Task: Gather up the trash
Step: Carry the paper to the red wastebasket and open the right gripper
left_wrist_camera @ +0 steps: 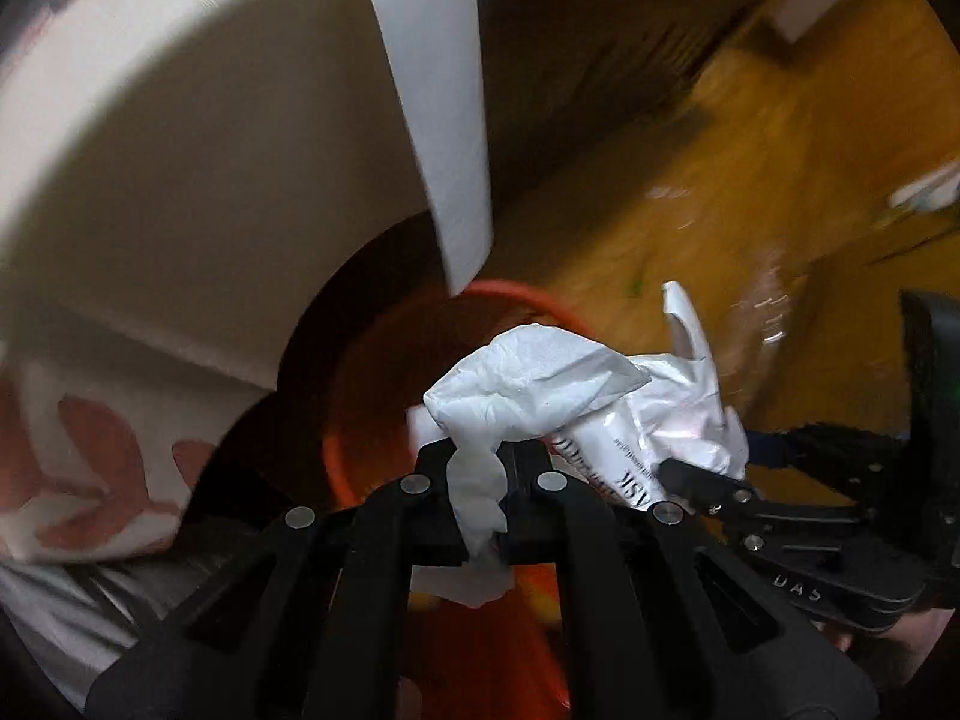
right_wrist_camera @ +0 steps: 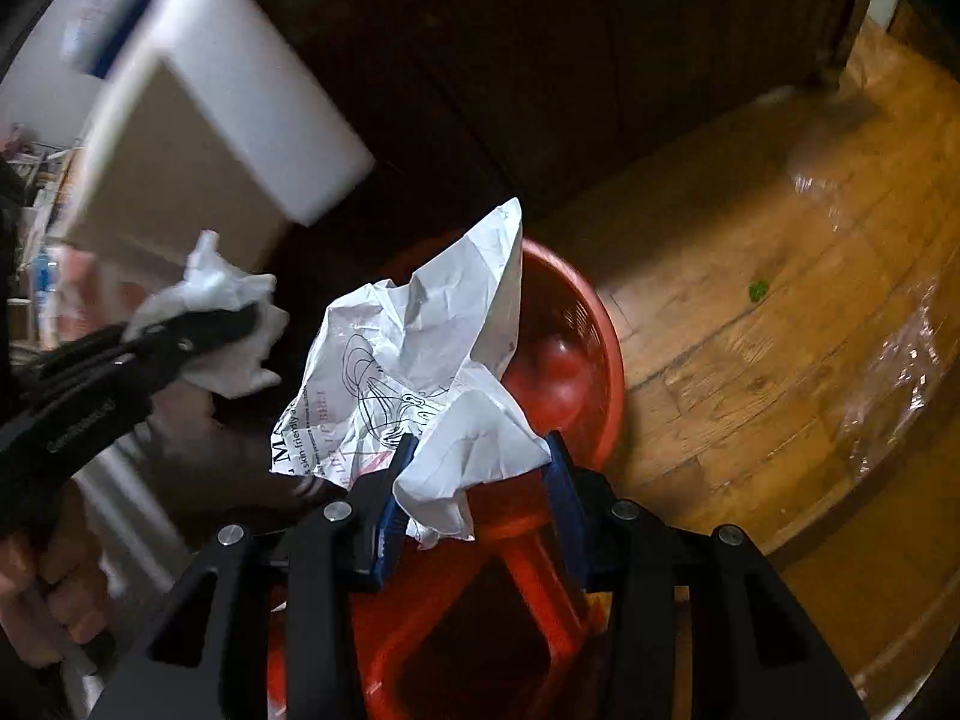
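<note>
The left tongs (left_wrist_camera: 480,468) are clamped on a crumpled white paper tissue (left_wrist_camera: 528,384), its twisted tail hanging between the jaws. The right tongs (right_wrist_camera: 474,480), blue-padded, pinch a crumpled white printed wrapper (right_wrist_camera: 414,360). Both wads hang side by side, almost touching, just above the round red plastic bin (right_wrist_camera: 570,324) on the wooden floor (right_wrist_camera: 780,300). The bin's mouth lies directly ahead of and below both tongs, the right pair seemingly nearer its rim. Releasing looks like the coming move. A clear plastic sheet (right_wrist_camera: 900,372) lies farther off.
</note>
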A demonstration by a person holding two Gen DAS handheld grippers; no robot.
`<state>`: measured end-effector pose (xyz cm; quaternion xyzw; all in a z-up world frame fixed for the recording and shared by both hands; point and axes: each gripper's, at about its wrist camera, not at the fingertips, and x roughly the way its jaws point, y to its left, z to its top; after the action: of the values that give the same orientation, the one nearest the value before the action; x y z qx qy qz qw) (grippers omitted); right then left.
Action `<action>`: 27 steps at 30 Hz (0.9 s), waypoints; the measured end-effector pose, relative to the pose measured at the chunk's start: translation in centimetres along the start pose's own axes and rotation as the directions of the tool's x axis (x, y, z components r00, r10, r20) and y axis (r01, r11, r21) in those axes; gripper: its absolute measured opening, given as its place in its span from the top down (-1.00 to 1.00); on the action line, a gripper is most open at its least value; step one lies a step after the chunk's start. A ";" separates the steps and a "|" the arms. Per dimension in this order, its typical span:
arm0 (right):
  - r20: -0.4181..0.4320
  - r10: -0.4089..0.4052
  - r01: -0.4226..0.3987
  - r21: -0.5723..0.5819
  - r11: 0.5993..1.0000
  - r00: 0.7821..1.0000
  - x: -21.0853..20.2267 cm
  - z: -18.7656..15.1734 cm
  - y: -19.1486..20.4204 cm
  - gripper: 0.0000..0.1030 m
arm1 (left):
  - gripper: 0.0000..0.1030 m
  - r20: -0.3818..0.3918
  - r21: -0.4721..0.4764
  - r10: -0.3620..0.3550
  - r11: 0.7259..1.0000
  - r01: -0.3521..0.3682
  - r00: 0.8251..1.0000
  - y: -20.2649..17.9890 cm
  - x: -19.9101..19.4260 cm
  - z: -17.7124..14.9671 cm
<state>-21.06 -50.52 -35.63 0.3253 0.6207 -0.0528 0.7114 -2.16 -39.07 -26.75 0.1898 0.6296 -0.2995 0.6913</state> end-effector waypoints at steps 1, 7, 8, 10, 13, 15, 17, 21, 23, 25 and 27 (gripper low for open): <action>-0.019 0.001 0.000 0.027 1.000 1.000 1.6 0.1 -0.8 0.18 | 0.90 -0.055 0.013 0.013 1.000 -0.012 0.998 -0.2 2.0 0.2; -0.102 -0.022 0.031 0.092 0.995 0.995 7.0 -0.1 -3.7 0.14 | 0.88 -0.191 0.055 0.098 0.994 -0.089 0.977 -0.5 7.2 -0.3; -0.104 -0.022 0.032 0.096 0.995 0.994 7.0 0.0 -3.7 0.11 | 0.87 -0.201 0.057 0.104 0.994 -0.094 0.974 -0.4 7.4 -0.2; -0.107 -0.026 0.037 0.097 0.995 0.994 6.9 0.6 -3.1 0.08 | 0.85 -0.207 0.062 0.113 0.993 -0.102 0.972 -0.8 7.4 -0.4; -0.090 -0.039 0.045 0.073 0.996 0.995 7.8 1.7 -2.8 0.01 | 0.61 -0.197 0.048 0.116 0.993 -0.108 0.974 -0.7 7.1 -0.3; -0.072 -0.051 0.056 0.066 0.996 0.996 7.2 2.0 -2.3 -0.16 | 0.08 -0.192 0.047 0.133 0.991 -0.127 0.972 -0.3 7.8 -0.5; -0.047 -0.078 0.080 0.034 0.996 0.996 6.4 1.9 -1.1 -0.18 | -0.12 -0.191 0.035 0.116 0.993 -0.111 0.975 0.0 7.4 -0.4; 0.016 -0.126 0.126 0.016 0.992 0.992 4.2 2.8 -0.1 -0.11 | -0.12 -0.156 0.056 0.138 0.990 -0.131 0.978 -0.3 5.9 -0.1; 0.076 -0.124 0.124 -0.001 0.992 0.989 0.8 3.3 0.8 -0.11 | -0.12 -0.104 0.045 0.136 0.990 -0.132 0.985 0.0 3.2 0.1; 0.152 -0.114 0.122 -0.049 0.991 0.982 -3.3 4.1 2.4 -0.12 | -0.17 -0.034 0.026 0.106 0.994 -0.105 0.994 0.6 -0.4 0.1; 0.219 -0.097 0.124 -0.115 0.986 0.971 -6.8 4.8 4.8 -0.12 | -0.36 0.065 0.011 0.094 0.995 -0.095 0.993 1.5 -4.7 -0.2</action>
<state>-16.23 -51.51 -27.41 0.2363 0.5603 -0.0869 0.7891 -1.42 -37.03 -22.33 0.2145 0.5953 -0.2769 0.7231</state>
